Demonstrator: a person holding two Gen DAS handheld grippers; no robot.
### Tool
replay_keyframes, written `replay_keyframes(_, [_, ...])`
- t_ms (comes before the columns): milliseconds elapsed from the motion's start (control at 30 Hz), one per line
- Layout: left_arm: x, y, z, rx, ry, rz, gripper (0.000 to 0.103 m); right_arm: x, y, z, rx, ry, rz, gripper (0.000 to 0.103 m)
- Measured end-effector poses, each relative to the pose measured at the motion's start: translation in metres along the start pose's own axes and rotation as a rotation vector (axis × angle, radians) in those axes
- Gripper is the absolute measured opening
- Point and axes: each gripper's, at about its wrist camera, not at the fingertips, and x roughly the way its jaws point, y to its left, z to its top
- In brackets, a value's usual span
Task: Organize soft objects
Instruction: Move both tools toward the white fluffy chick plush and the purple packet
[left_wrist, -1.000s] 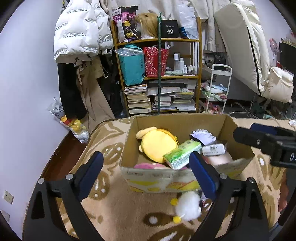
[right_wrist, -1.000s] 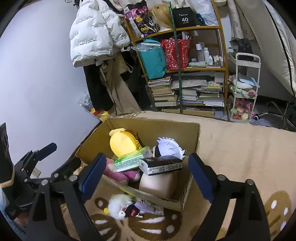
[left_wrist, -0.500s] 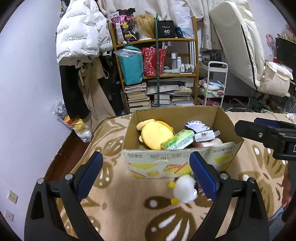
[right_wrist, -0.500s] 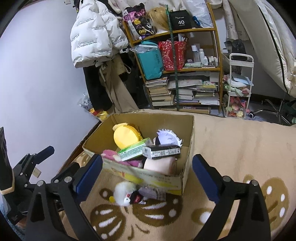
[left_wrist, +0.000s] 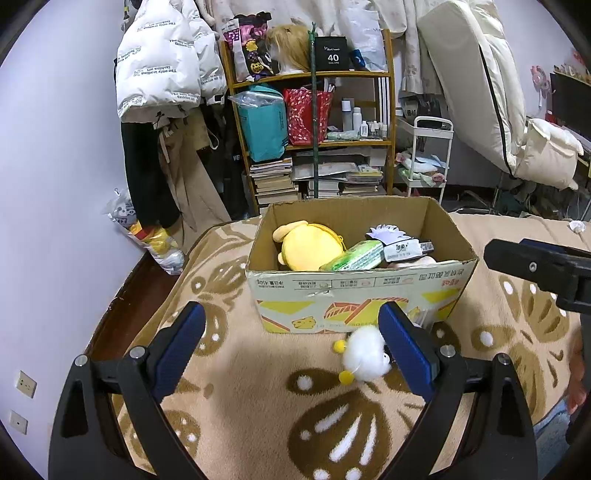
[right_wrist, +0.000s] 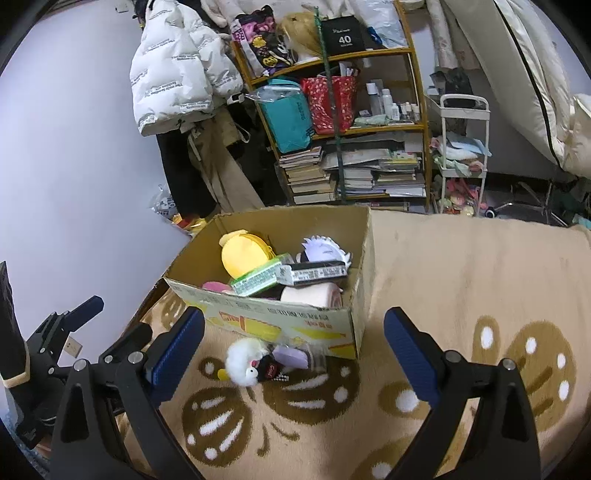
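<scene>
A cardboard box (left_wrist: 354, 291) (right_wrist: 280, 317) stands on the beige patterned blanket (left_wrist: 258, 373). It holds a yellow plush (left_wrist: 310, 245) (right_wrist: 243, 256), a green tissue pack (left_wrist: 356, 254) (right_wrist: 258, 280), a white spiky-haired doll (right_wrist: 323, 249) and a black-and-white packet (right_wrist: 314, 273). A white fluffy plush (left_wrist: 364, 354) (right_wrist: 243, 358) with yellow feet lies on the blanket at the box's front, next to small packaged items (right_wrist: 291, 356). My left gripper (left_wrist: 291, 343) is open and empty, near the white plush. My right gripper (right_wrist: 293, 350) is open and empty, in front of the box.
A wooden shelf (left_wrist: 314, 140) with books, bags and bottles stands behind the box. Coats (left_wrist: 162, 77) hang on the left wall. A white cart (left_wrist: 428, 162) and a leaning mattress (left_wrist: 476, 85) are at the right. The blanket's left edge drops to dark floor (left_wrist: 122, 302).
Both grippers have pulled back from the box, which now looks farther and is seen more from the front. The white plush stays on the blanket. Both grippers stay open.
</scene>
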Motion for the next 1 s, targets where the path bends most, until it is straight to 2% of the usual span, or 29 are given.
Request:
replay_keyframes(533, [0.027,-0.004,-0.005,0.023,0.041,0.000,0.093,0.023,-0.010,-0.007,0.027,0.059,-0.025,0.102])
replay_keyframes(767, [0.043,-0.007,-0.008,0.027,0.056,-0.019,0.093,0.040,-0.012,-0.008,0.018,0.091,-0.033,0.102])
replay_keyframes(1000, [0.061,-0.021,-0.017,0.068,0.065,-0.078,0.093,0.065,-0.016,-0.014,0.056,0.158,-0.018,0.102])
